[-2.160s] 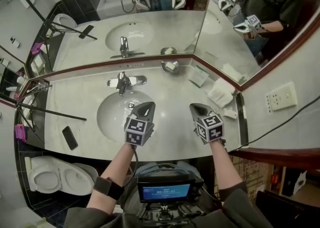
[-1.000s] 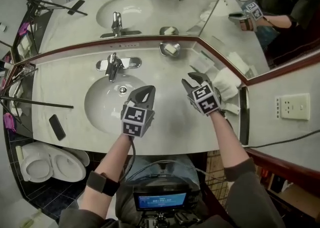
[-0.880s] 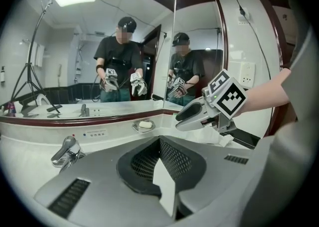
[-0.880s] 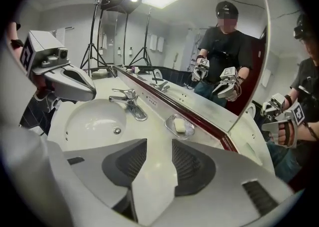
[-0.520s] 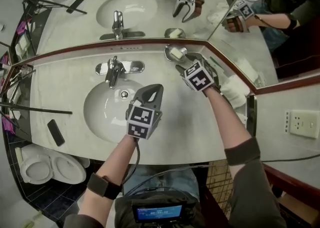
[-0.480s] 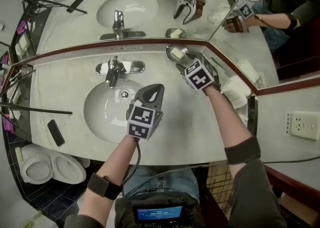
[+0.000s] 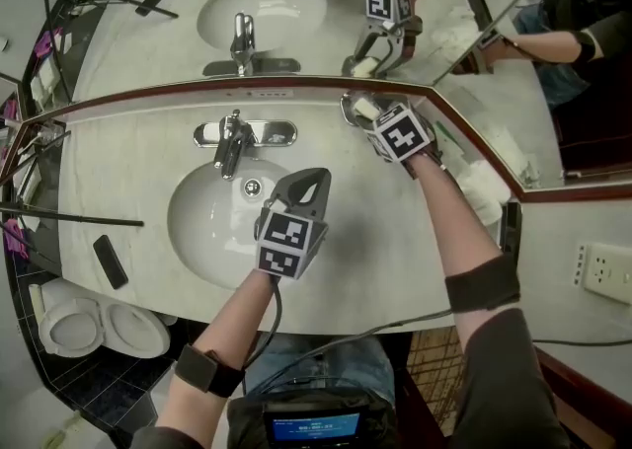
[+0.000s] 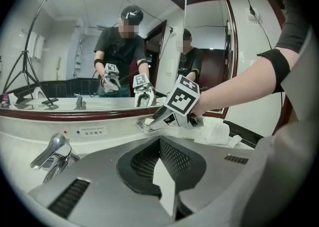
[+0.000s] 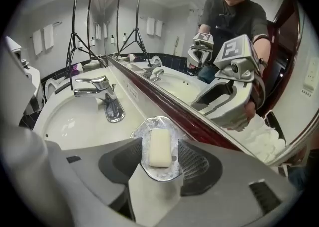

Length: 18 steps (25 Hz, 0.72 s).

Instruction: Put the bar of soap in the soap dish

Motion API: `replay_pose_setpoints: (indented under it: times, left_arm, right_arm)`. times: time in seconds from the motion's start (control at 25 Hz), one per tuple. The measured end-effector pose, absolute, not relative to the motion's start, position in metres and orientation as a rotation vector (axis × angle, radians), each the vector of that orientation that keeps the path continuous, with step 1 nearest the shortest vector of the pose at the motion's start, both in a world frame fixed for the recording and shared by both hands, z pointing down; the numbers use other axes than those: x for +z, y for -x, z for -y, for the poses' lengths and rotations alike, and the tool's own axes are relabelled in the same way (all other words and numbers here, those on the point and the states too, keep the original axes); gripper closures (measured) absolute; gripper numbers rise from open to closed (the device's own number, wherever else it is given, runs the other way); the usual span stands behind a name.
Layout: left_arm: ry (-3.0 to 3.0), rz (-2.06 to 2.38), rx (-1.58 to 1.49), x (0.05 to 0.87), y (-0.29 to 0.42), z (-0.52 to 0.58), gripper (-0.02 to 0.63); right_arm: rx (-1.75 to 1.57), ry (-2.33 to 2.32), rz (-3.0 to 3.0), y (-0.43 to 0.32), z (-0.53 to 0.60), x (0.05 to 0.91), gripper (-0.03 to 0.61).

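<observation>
A pale cream, rectangular bar of soap (image 9: 160, 147) lies flat in a shiny, wavy-edged soap dish (image 9: 147, 122) at the back of a light marble bench (image 7: 395, 240). The dish sits just beside the red-brown frame of a wall mirror (image 7: 296, 13) and to the right of a chrome faucet (image 7: 232, 136). The right gripper (image 7: 373, 121), tilted steeply down over the dish, has its grey jaws wide apart and closing. In the right gripper view the dish and soap lie between the jaws, and the pads do not press on either. The left gripper (image 7: 306, 186) hangs over the near rim of an oval white basin (image 7: 212, 230), well apart from the dish. Its jaws are pressed together with nothing between them. A crumpled white towel (image 7: 484, 186) rests on the bench to the right of the dish, and a black phone (image 7: 109, 261) lies at the bench's left edge. The mirror reflects both grippers and the person who holds them.
</observation>
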<state>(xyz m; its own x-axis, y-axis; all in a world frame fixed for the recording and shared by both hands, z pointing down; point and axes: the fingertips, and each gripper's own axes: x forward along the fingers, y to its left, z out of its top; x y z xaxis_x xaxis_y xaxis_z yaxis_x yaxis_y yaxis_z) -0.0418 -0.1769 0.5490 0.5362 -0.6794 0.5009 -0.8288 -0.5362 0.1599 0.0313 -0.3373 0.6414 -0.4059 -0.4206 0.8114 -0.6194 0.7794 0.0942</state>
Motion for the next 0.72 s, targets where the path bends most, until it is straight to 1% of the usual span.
replay_pose_setpoints:
  times: [0.2,0.48,0.72]
  left_arm:
    - [-2.384,1.241,0.535,0.553,0.045,0.177,0.612]
    - [-2.378,1.229,0.537,0.556,0.042,0.171,0.612]
    - [-2.378,1.232,0.540,0.551,0.046,0.165,0.612]
  right_arm:
    - [0.357,-0.717,2.066,-0.032,0.333,0.655,0.428]
    - [0.360,-0.747,2.060,-0.032,0.332,0.654,0.426]
    - [0.361,-0.799,2.093,-0.033,0.329,0.635,0.425]
